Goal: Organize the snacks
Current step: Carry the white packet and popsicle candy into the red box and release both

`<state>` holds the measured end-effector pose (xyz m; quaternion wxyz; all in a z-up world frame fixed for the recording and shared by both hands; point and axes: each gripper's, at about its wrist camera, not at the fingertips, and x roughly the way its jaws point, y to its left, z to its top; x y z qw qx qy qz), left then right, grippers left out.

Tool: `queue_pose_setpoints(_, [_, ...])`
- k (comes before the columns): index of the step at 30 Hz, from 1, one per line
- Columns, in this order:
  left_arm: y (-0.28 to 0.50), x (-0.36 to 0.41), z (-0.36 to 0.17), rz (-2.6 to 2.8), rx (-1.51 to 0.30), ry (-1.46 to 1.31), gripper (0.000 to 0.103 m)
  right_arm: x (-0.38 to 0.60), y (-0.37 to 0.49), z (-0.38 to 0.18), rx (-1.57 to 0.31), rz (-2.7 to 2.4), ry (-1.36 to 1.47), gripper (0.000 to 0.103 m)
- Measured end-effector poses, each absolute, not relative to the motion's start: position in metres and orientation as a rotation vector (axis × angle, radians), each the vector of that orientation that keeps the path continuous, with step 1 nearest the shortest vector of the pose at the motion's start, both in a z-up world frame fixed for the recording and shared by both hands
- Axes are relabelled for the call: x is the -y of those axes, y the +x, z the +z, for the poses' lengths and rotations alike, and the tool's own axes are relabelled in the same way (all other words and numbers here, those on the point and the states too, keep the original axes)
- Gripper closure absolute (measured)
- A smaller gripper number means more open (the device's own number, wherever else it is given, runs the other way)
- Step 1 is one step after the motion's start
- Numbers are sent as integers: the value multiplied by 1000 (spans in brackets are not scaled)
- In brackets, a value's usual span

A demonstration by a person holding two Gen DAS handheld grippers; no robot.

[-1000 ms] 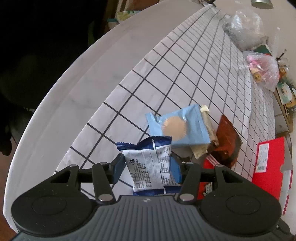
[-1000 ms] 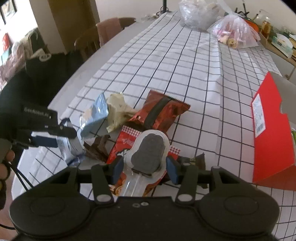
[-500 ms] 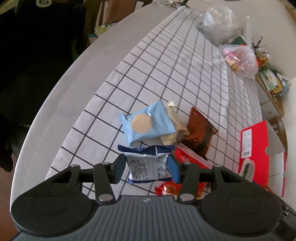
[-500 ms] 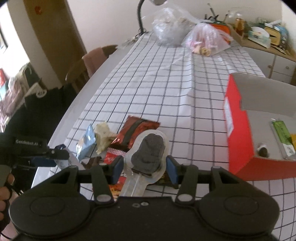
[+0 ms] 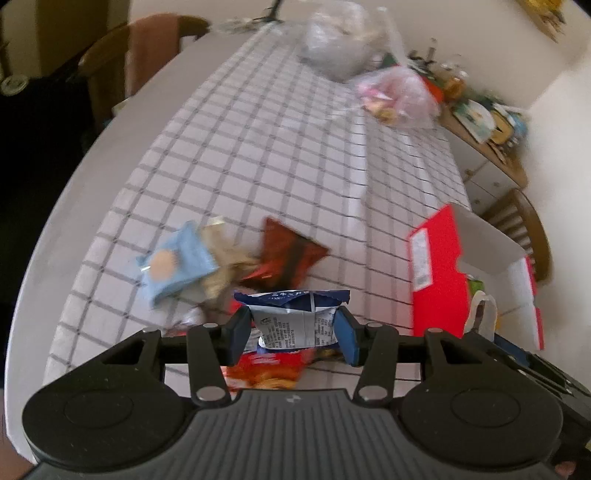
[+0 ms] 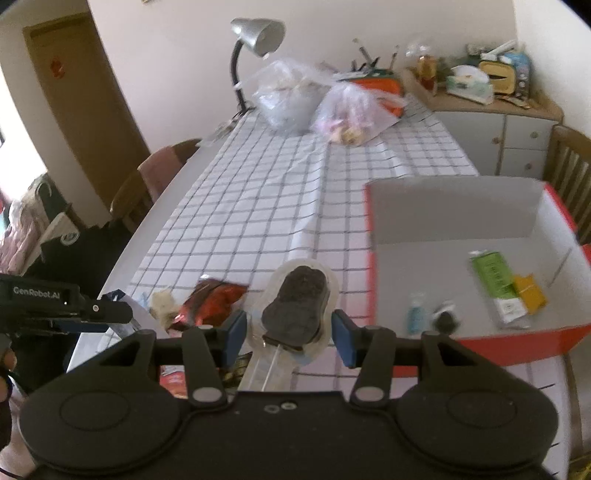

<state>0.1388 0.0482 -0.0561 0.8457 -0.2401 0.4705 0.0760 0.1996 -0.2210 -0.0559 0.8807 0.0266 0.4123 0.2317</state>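
My left gripper (image 5: 293, 328) is shut on a blue-and-white snack packet (image 5: 295, 317), lifted above the checked tablecloth. Below it lies a pile: a light blue packet (image 5: 173, 262), a beige packet (image 5: 225, 266) and a red-brown packet (image 5: 291, 251). My right gripper (image 6: 289, 330) is shut on a clear-wrapped dark chocolate snack on a stick (image 6: 295, 302), held just left of the open red box (image 6: 517, 343). Inside the box lie a green packet (image 6: 496, 284), a yellow packet (image 6: 530, 293) and small dark sweets. The left gripper (image 6: 110, 314) shows at the right wrist view's left edge.
Two clear plastic bags (image 6: 295, 99) and a grey desk lamp (image 6: 258, 33) stand at the table's far end. Wooden chairs flank the table at left (image 6: 147, 184) and right (image 6: 569, 177). A cluttered cabinet (image 6: 498, 110) stands behind. The red box (image 5: 436, 258) sits at the table's right edge.
Both grippers have risen and swung right toward the red box, each keeping its snack. The box's inside has come into the right wrist view, and the pile has dropped back to the left.
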Motion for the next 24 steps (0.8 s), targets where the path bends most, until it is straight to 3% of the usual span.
queue_pose_setpoints(13, [208,82,-10,-16,-954,-351,55,322,252,-49,-822,393,32,54])
queue_pose_setpoints(24, [271,174,-17,-71,-982,-232,55,374,312,-72,-859,350,-15,54])
